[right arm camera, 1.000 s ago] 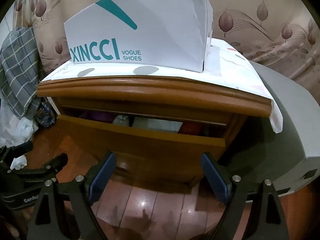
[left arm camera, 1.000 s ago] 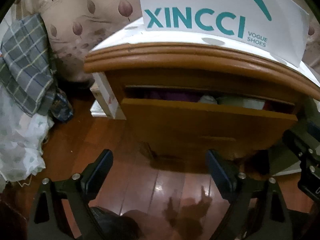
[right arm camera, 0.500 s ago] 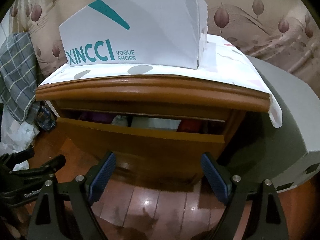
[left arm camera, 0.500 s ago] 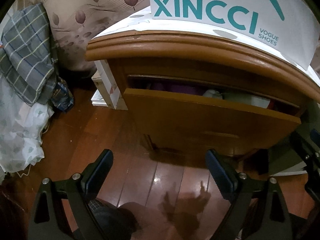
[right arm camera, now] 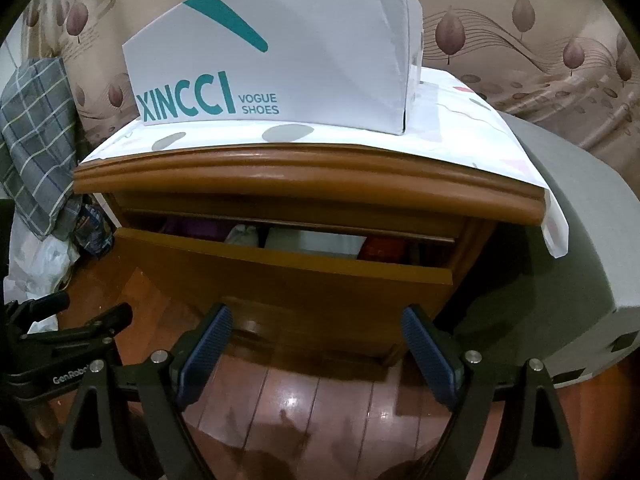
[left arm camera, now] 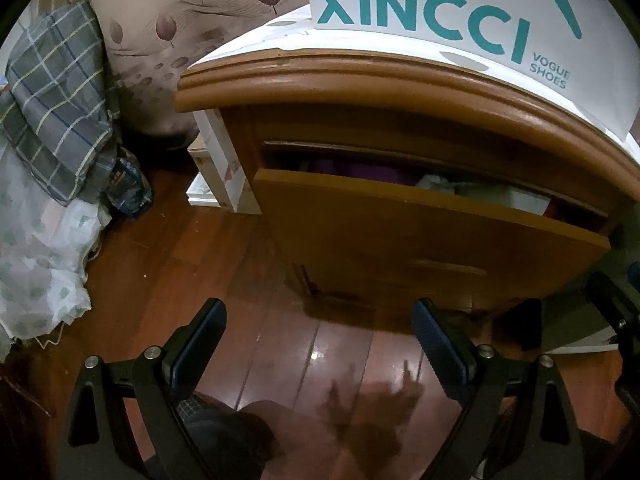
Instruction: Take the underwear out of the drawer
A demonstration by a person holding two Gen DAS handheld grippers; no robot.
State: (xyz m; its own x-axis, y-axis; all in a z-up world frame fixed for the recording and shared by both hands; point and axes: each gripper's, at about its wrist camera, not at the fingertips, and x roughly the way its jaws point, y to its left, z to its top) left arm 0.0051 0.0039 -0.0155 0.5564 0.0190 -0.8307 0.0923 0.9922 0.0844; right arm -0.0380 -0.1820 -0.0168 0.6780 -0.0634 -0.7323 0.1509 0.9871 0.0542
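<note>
**Drawer ajar, both grippers hanging open in front of it**

Since the earlier frames the left wrist view has drawn nearer the nightstand, whose corner and drawer now fill more of that view; the right wrist view looks unchanged.

Folded fabric pieces (right arm camera: 316, 240) in purple, white and red lie inside the partly open brown wooden drawer (right arm camera: 280, 276), showing only as a strip above its front panel; which piece is underwear cannot be told. In the left wrist view the same strip (left arm camera: 480, 194) shows at 2 o'clock. The drawer belongs to a brown wooden nightstand (right arm camera: 312, 168) with a rounded top edge. On top lies a white sheet with grey spots (right arm camera: 460, 140), and on that stands a white cardboard shoe box with teal lettering (right arm camera: 300, 52).

The right gripper (right arm camera: 316, 344) hangs at 6 o'clock before the drawer front, its jaws wide with nothing between them. The left gripper (left arm camera: 320, 340) hangs likewise over the glossy red-brown plank floor (left arm camera: 192, 248), jaws wide and holding nothing; it also shows at 8 o'clock in the right wrist view.

A grey checked cloth (left arm camera: 56, 96) hangs at 10 o'clock, and a grey padded block (right arm camera: 576, 240) stands at 3 o'clock beside the nightstand.
</note>
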